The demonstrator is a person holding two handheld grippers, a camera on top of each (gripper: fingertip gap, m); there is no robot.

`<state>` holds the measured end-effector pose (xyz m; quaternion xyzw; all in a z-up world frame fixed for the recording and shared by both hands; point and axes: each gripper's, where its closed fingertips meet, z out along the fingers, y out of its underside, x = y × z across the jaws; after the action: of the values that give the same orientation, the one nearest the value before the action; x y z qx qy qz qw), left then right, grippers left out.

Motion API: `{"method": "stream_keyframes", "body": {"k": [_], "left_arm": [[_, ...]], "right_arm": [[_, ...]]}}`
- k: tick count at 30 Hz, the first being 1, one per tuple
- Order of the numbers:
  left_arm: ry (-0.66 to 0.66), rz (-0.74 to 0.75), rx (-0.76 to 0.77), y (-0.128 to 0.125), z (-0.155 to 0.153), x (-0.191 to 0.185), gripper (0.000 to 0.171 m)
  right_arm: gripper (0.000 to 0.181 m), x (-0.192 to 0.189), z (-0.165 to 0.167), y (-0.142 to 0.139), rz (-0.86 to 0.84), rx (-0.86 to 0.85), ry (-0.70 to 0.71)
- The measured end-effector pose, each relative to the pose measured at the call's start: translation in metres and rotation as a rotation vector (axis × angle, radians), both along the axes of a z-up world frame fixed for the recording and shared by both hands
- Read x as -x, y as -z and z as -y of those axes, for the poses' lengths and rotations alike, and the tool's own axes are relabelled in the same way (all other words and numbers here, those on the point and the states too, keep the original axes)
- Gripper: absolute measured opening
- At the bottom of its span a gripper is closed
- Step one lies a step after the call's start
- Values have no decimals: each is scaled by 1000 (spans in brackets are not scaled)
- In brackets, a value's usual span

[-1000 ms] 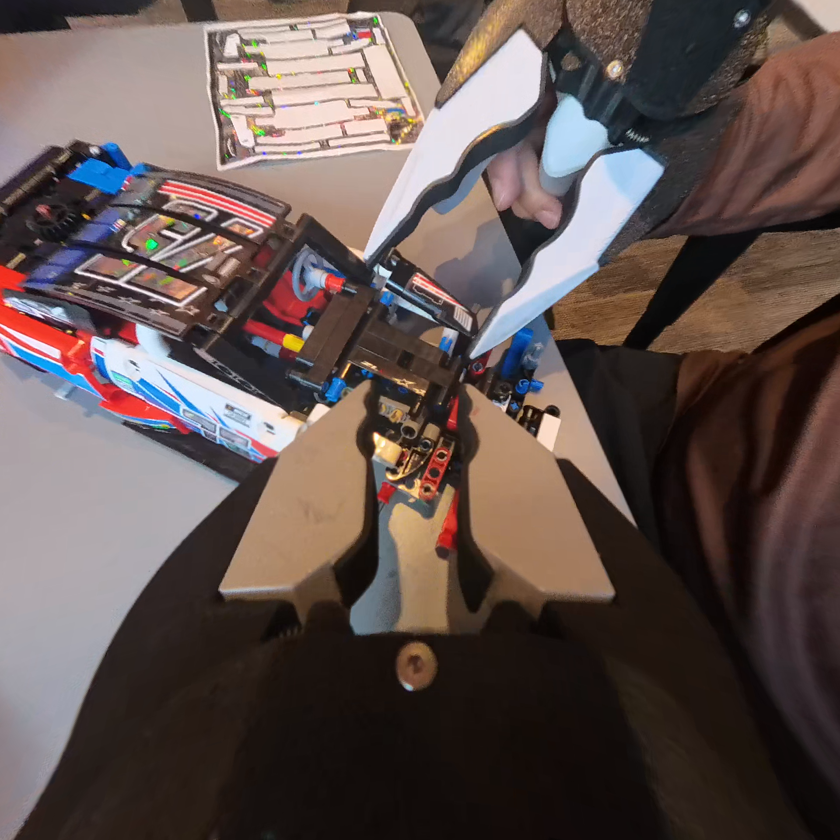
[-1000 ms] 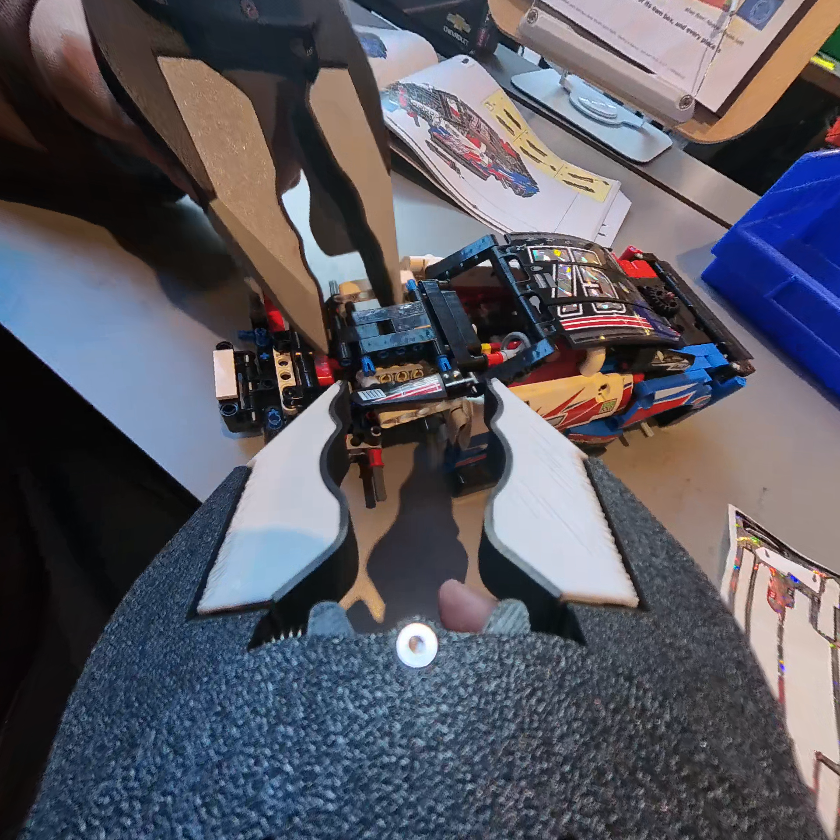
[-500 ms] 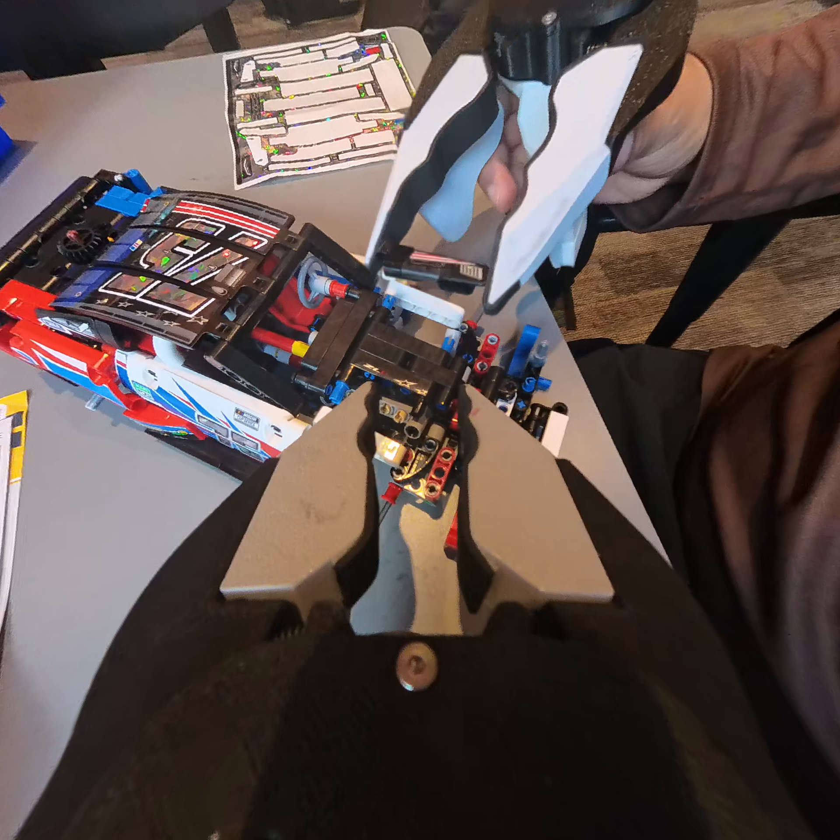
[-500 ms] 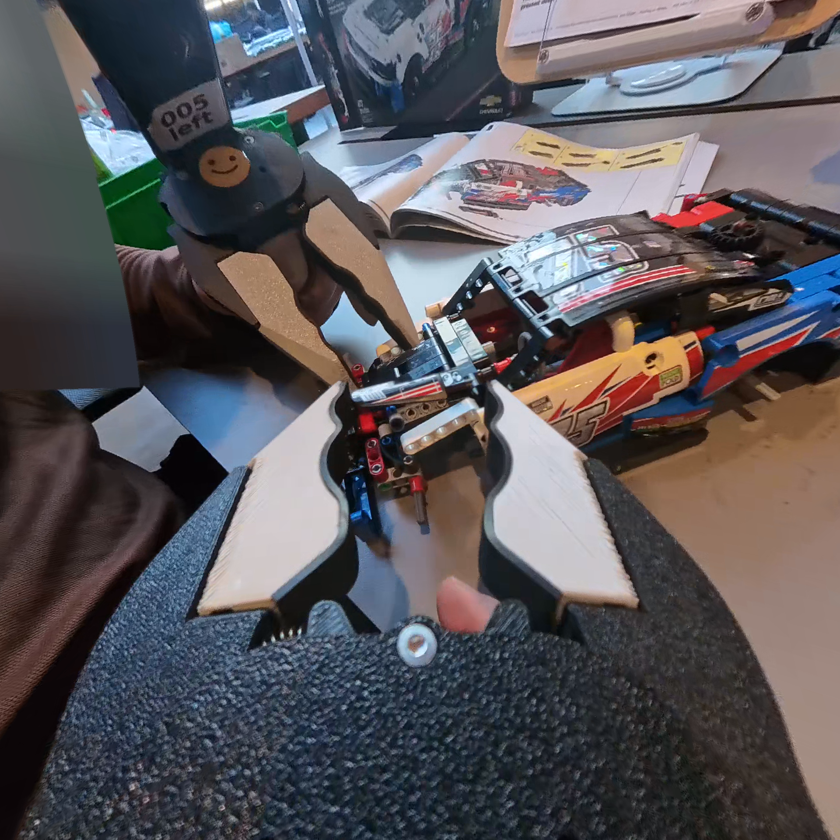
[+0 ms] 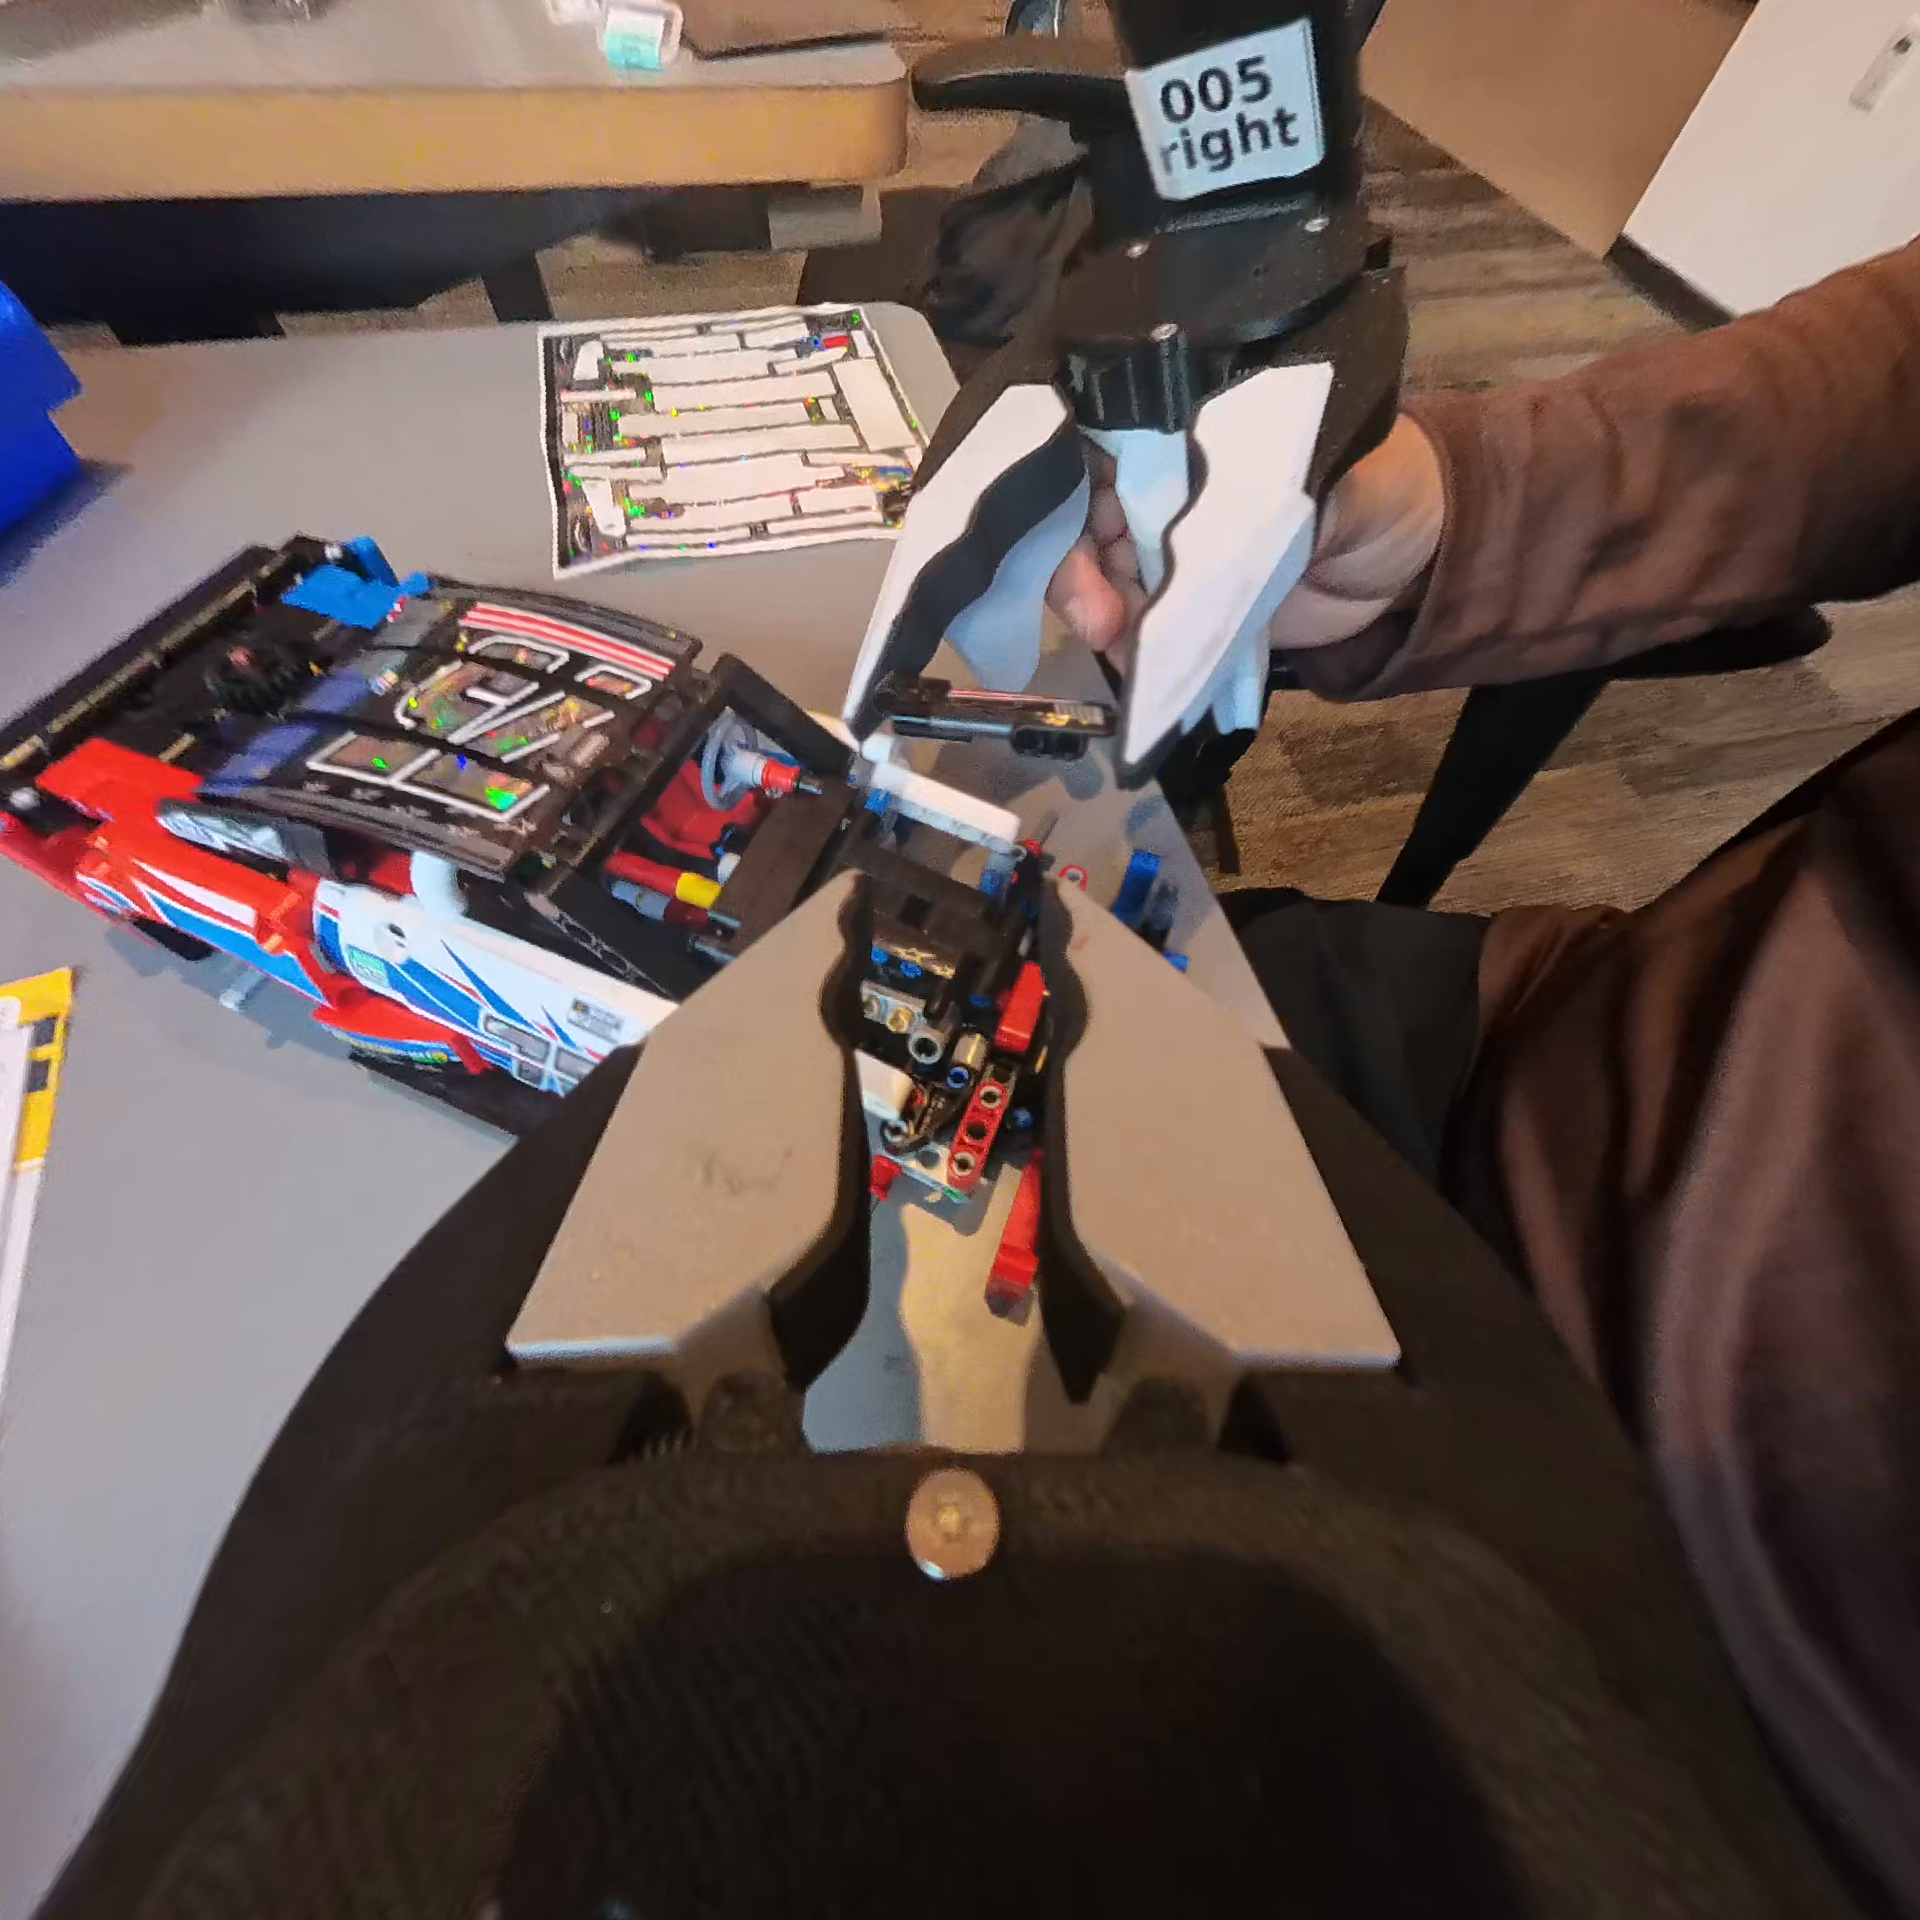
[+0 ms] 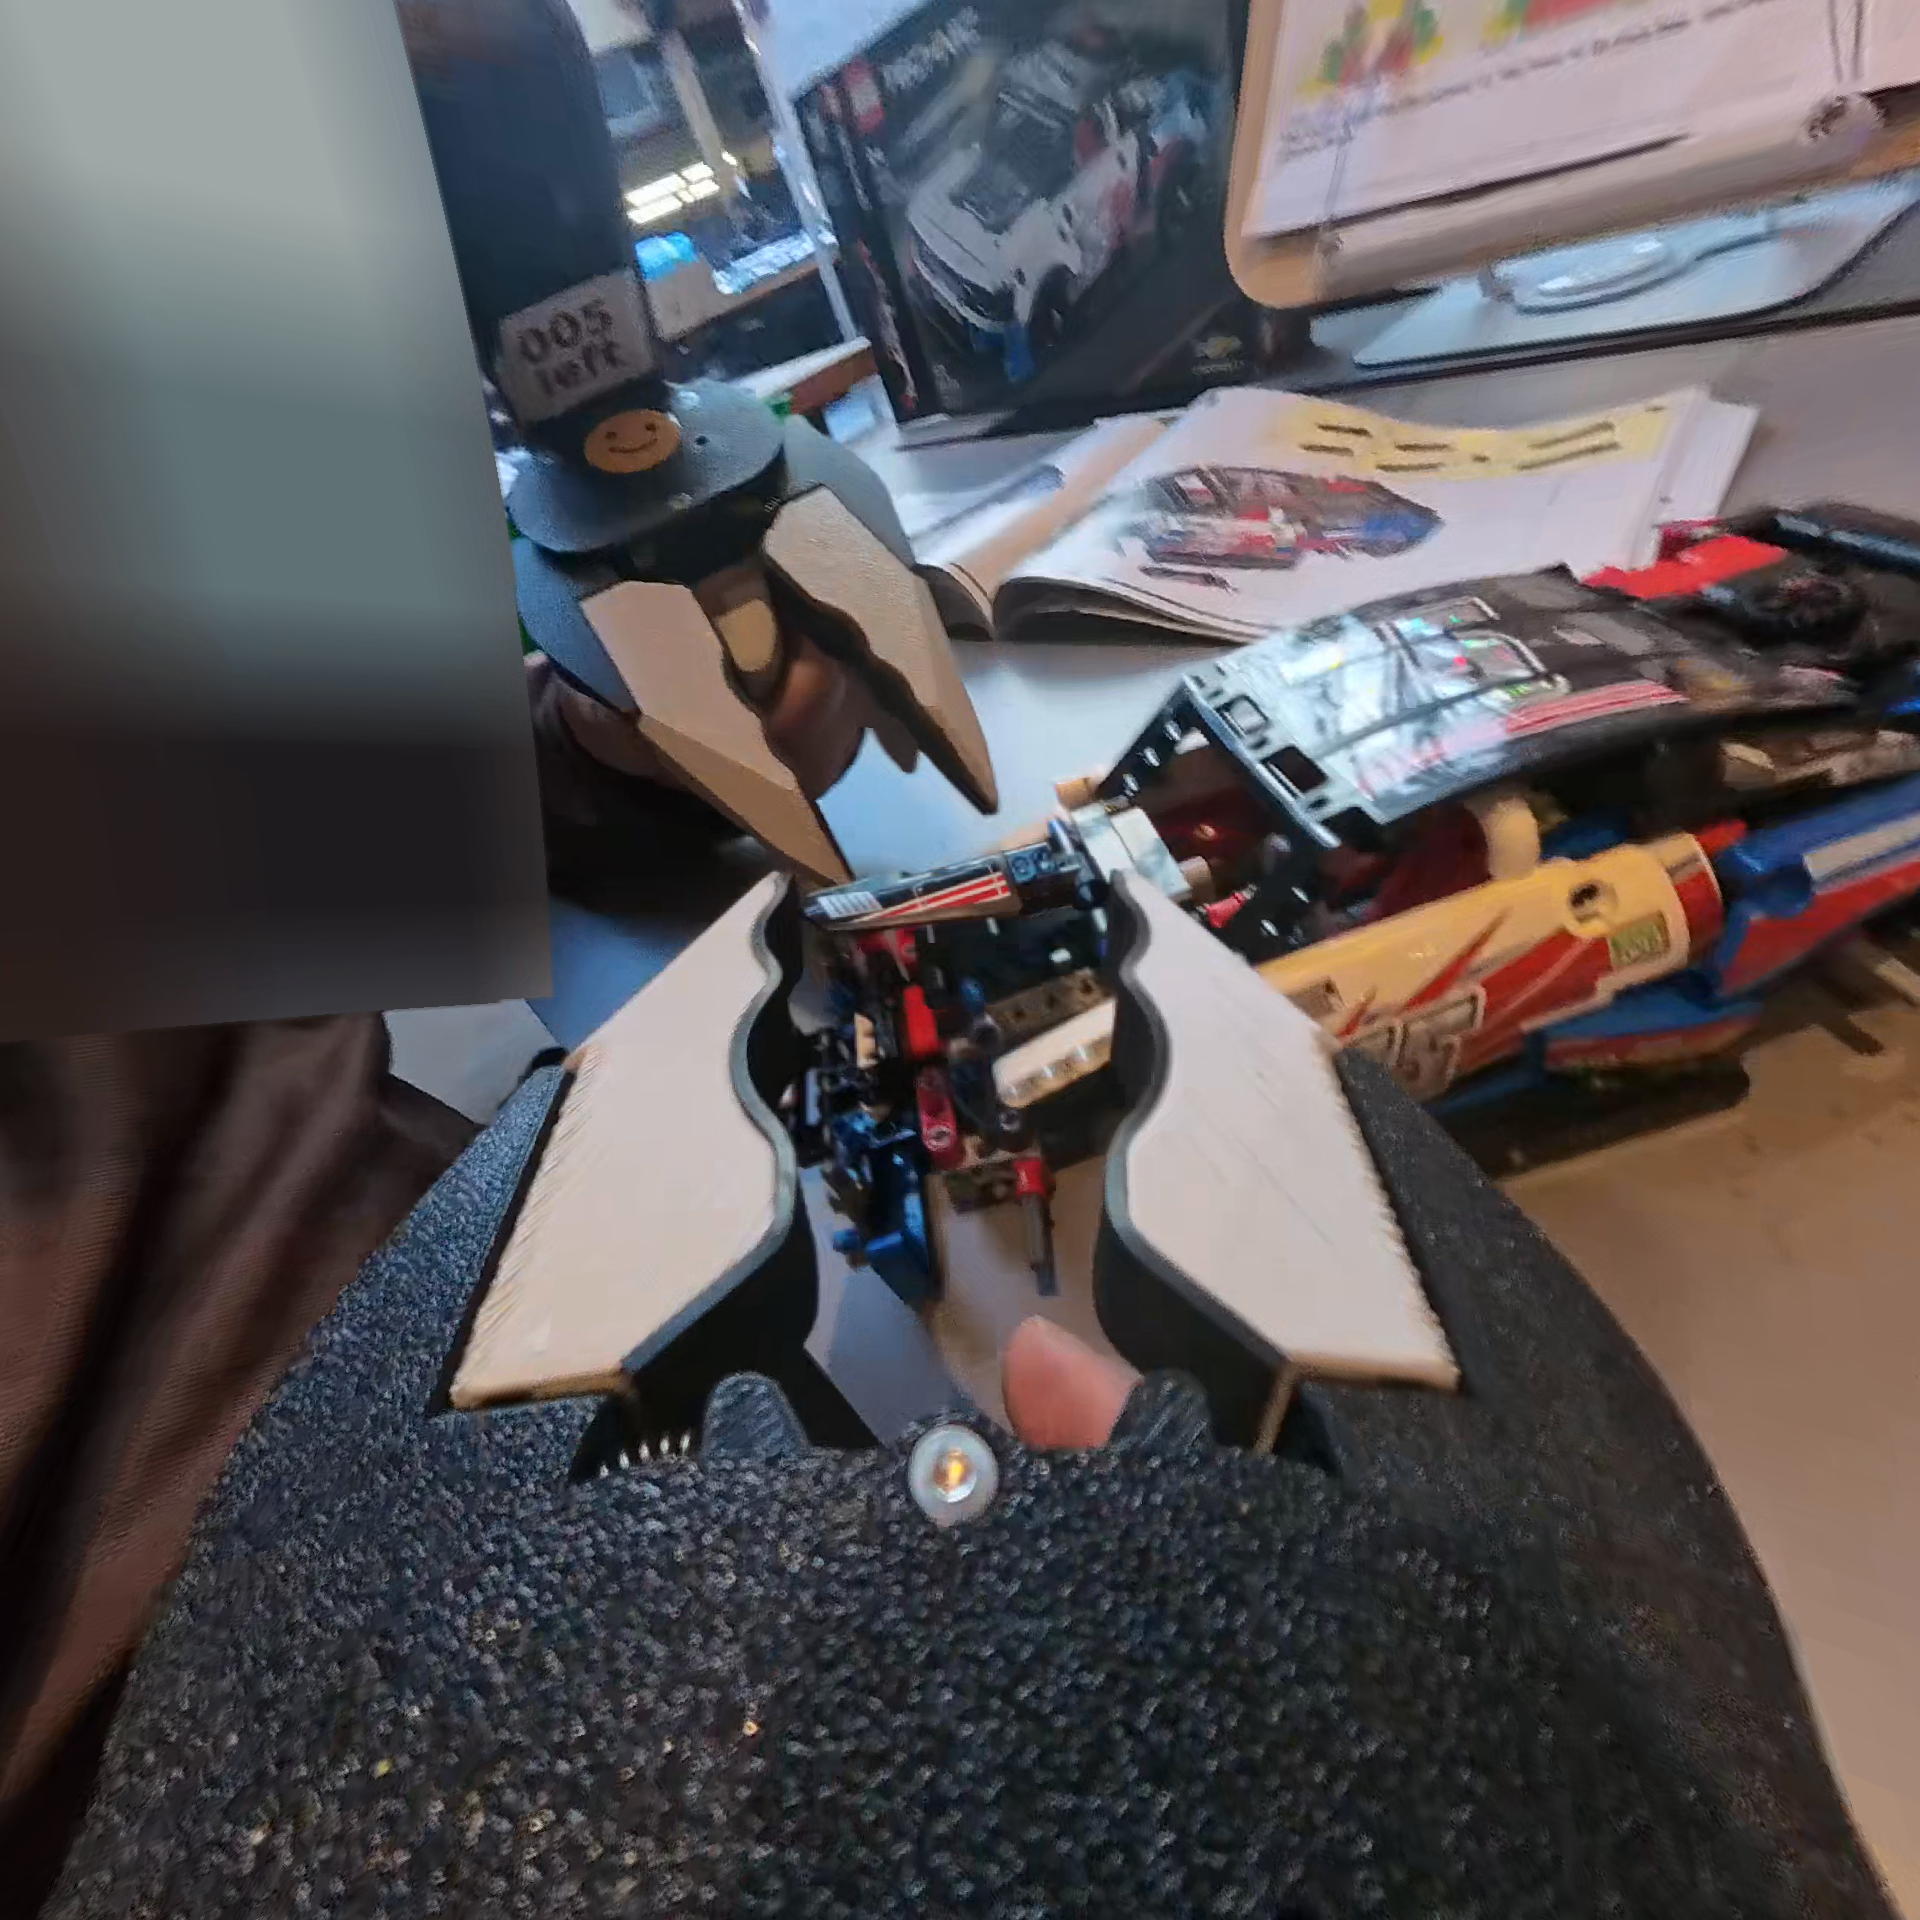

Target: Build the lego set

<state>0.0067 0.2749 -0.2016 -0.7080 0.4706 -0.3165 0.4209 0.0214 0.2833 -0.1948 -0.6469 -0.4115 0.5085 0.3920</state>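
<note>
A partly built red, white, blue and black Lego race car [image 5: 416, 810] lies on the grey table [image 5: 260, 1195]; it also shows in the right wrist view [image 6: 1455, 831]. My right gripper [image 6: 951, 894] is shut on a narrow black panel with red and white stripes [image 6: 935, 894] and holds it by its ends just above the car's open front. The left wrist view shows this gripper [image 5: 997, 732] and the panel [image 5: 987, 717]. My left gripper [image 5: 951, 894] is open over the front chassis [image 5: 945, 1039]. In the right wrist view its tips [image 6: 909, 836] are apart with nothing between them.
A sticker sheet [image 5: 727, 436] lies beyond the car. An open instruction booklet [image 6: 1299, 499], the set's box [image 6: 1039, 187] and a paper stand [image 6: 1558, 135] are behind it. A blue bin [image 5: 26, 416] is at far left. The table edge and a person's brown sleeve [image 5: 1662, 499] are close on the right. Only a small space, under 4 cm, lies between the two pairs of fingers.
My right gripper has risen with the striped panel, lifting it off the car's front. My left gripper has stayed at the front chassis.
</note>
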Motion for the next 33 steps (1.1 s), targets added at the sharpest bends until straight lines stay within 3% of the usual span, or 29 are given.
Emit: {"method": "stream_keyframes", "body": {"k": [2, 6, 13, 17, 21, 24, 27, 30, 33], "left_arm": [[6, -51, -106, -2, -3, 0, 35], [55, -131, -372, -3, -3, -10, 30], [92, -132, -468, -10, -9, -25, 25], [132, -122, -523, -16, -5, -32, 10], [147, -145, -545, -12, -5, -32, 8], [160, -189, -557, -4, -5, -31, 5], [166, -207, -548, 1, -7, -30, 5], [173, -225, -570, 3, -8, -29, 5], [214, -256, -638, 8, -4, -28, 5]], "right_arm": [[59, 3, 5, -3, -29, 49, -40], [58, 5, 11, -11, -105, 166, -102], [59, 0, 16, -22, -248, 451, -199], [59, 1, 16, -18, -239, 477, -199], [59, 1, 16, -16, -220, 471, -193], [54, -5, 8, -10, -145, 337, -106], [47, -20, -1, -7, -1, 40, 27], [32, -23, 12, -13, 145, -266, 48], [20, -19, 21, -15, 255, -469, 68]]}}
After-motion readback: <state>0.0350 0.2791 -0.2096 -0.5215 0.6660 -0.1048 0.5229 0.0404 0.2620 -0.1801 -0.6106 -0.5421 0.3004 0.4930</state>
